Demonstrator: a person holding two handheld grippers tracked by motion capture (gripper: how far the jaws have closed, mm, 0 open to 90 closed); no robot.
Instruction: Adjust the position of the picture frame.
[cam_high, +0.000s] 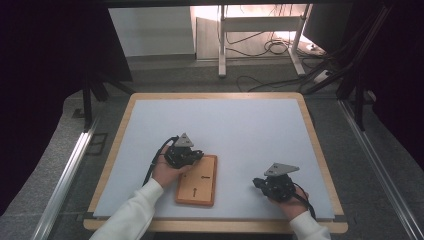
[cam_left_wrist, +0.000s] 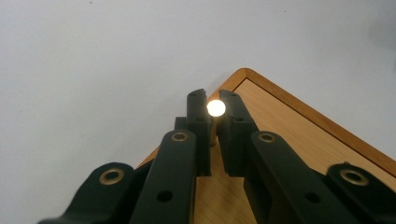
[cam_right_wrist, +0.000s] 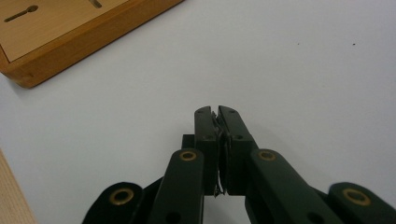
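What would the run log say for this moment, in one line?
left hand-held gripper: shut on small round peg over wooden board corner | right hand-held gripper: shut, on white mat, apart from board

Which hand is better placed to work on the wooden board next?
Left, most likely. The left gripper is over the wooden board's corner, shut on a small round peg. The right gripper sits shut on the mat, apart from the board.
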